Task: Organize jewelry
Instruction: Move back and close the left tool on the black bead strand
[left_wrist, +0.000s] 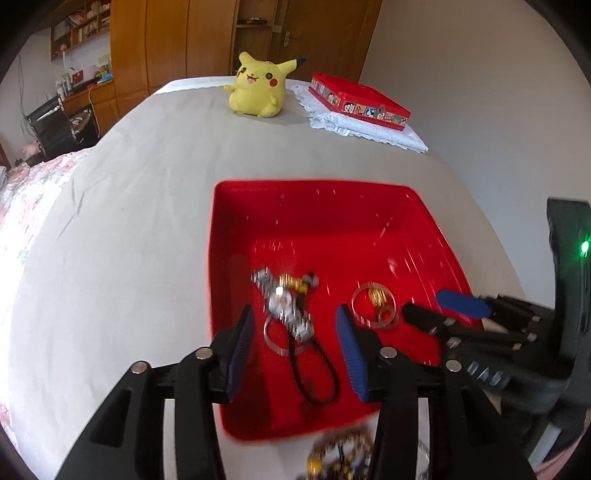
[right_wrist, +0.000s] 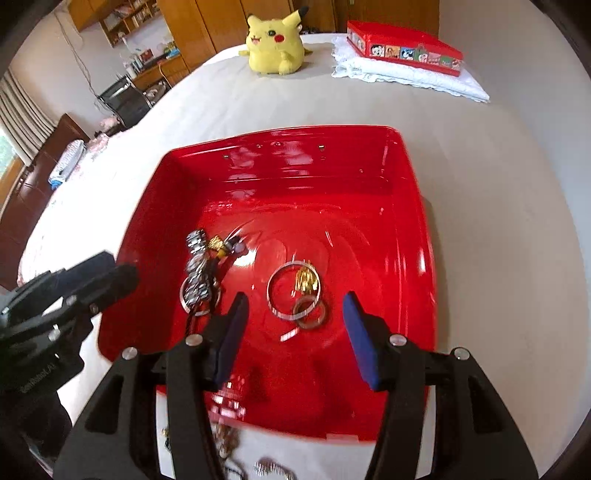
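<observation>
1. Loose pile of beaded pieces lies on the bed just outside the tray's near rim, under both claws; blurred, can't tell piece count
2. Left claw: wide, holding nothing, hanging over the tray's near-left part
3. Watch sits dead ahead between the left pads, its band running diagonally from far-left to near-right, so across the closing line at a slant rather than square
4. Cord loop trails from the watch toward the near rim, a clear ring underneath; looks tangled, judgement: a pinch on the watch could drag the lot
5. Right claw: wide, empty, over the tray's near-middle
6. Bangle with gold bits and a small ring touching it lies just ahead of the right claw, inside the finger span, flat on the tray floor
7. Nearer arm: left for the watch, right for the bangle cluster; the two clusters are apart
8. Far end of bed: plush, red tin on a white cloth, well apart from the tray
</observation>
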